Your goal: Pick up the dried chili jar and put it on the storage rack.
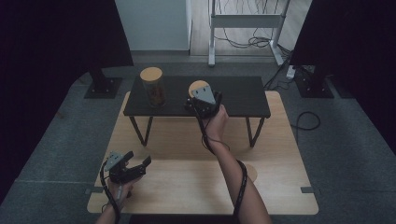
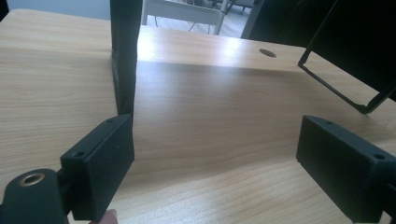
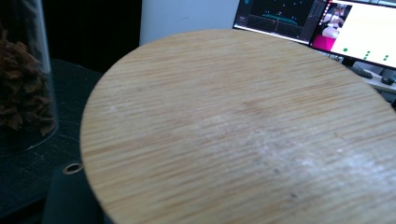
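Right gripper (image 1: 198,103) clamped on a jar beneath its wooden lid (image 3: 243,130); left gripper (image 1: 135,167) fingers apart, nothing between them.

Wooden table (image 1: 280,182), black shelf (image 1: 243,95), monitor (image 3: 322,21), floor cables (image 1: 252,42)

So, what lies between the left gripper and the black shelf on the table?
In the high view, only bare wooden table lies between the left gripper and the black shelf; the left gripper view agrees.
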A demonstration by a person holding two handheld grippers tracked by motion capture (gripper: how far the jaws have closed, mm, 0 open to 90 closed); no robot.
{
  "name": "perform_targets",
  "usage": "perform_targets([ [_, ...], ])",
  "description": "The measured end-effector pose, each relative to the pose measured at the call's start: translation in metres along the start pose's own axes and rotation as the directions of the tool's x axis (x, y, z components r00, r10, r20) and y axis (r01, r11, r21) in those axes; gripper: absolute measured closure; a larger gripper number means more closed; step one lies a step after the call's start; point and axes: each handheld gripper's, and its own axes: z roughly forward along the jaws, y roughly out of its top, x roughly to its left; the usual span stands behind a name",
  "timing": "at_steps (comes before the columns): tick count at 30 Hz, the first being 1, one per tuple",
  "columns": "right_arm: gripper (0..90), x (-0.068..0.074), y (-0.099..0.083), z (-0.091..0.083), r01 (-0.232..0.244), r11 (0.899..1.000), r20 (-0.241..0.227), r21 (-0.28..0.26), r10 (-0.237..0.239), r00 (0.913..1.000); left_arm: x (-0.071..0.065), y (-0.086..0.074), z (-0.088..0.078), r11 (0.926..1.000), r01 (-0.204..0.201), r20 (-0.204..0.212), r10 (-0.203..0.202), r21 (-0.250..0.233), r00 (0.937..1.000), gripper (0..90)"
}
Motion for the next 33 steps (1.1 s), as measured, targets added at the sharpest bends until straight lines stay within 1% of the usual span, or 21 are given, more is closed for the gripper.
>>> perform_targets([
  [5, 24.7, -0.002, -0.001, 0.003, -0.018, 1.000, -0.002, 0.003, 0.018, 0.9998, -0.001, 0.000, 0.001, 1.0000, -0.007, 0.002, 0.007, 0.004, 1.0000, 10.9],
  [14, 24.5, -0.001, 0.000, 0.008, -0.007, 1.000, 0.002, 0.010, 0.007, 1.0000, -0.002, -0.001, 0.002, 0.9999, -0.006, -0.002, 0.006, 0.008, 1.0000, 10.9],
  [21, 23.9, -0.003, 0.005, 0.011, -0.010, 0.999, -0.005, 0.038, 0.010, 0.9999, -0.002, -0.001, 0.002, 0.9999, -0.010, 0.001, 0.010, 0.012, 1.0000, 10.9],
  [24, 23.1, 0.000, 0.006, 0.010, -0.010, 0.999, 0.011, 0.041, 0.010, 0.9999, -0.002, -0.001, 0.003, 0.9999, -0.010, 0.001, 0.010, 0.013, 1.0000, 10.9],
  [33, 20.7, -0.006, 0.006, 0.010, -0.023, 0.999, 0.002, 0.049, 0.023, 0.9997, -0.003, -0.001, 0.004, 0.9998, -0.013, 0.002, 0.013, 0.018, 0.9999, 10.9],
])
